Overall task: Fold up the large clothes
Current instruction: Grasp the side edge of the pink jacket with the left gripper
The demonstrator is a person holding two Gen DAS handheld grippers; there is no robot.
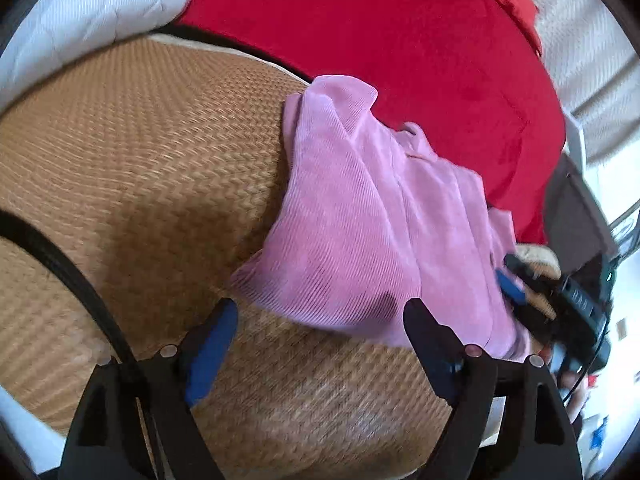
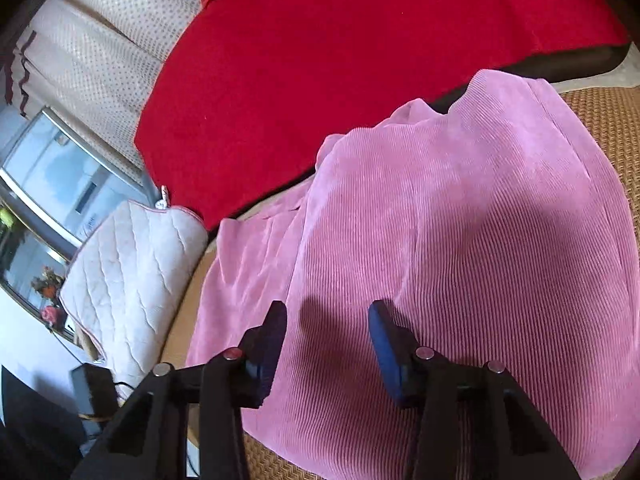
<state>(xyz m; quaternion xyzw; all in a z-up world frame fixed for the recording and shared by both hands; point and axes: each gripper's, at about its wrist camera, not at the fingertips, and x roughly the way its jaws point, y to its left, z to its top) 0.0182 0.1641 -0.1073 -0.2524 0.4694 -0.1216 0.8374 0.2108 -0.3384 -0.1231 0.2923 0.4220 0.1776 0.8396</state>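
Observation:
A pink ribbed garment lies partly folded on a woven straw mat. My left gripper is open and empty, just above the garment's near edge. In the left wrist view my right gripper shows at the garment's right edge. In the right wrist view the pink garment fills the middle, and my right gripper hovers open and empty over it, casting a shadow on the cloth.
A red blanket lies beyond the garment. A white quilted pillow sits at the mat's left edge in the right wrist view. Another white cushion is at the far left. A window is beyond.

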